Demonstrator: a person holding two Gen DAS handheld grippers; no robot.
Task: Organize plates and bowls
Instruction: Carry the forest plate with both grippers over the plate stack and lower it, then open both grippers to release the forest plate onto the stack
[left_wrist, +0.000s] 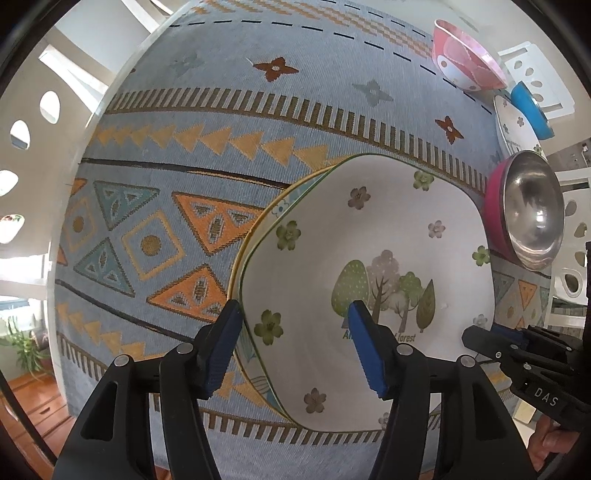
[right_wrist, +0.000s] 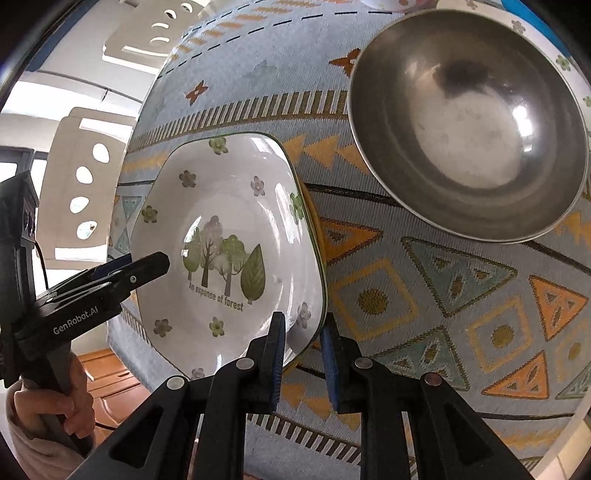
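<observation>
Forest plate (right_wrist: 221, 254) — white, flower-dotted, printed "An expanse of forest" under a clump of trees — lies on the patterned tablecloth (left_wrist: 177, 155), stacked on a yellow-rimmed plate (left_wrist: 255, 229). The right gripper (right_wrist: 303, 363) is clenched on its rim, one pad inside, one outside. The left gripper (left_wrist: 295, 350) straddles the opposite rim with its jaws released, the pads clear of the edge. It reads "GenRobot.AI" in the right view, while the right gripper shows "DAS" in the left view. Only the left view shows the pink bowl (left_wrist: 465, 59) and blue dish (left_wrist: 530, 110) beyond the steel bowl (left_wrist: 532, 210).
</observation>
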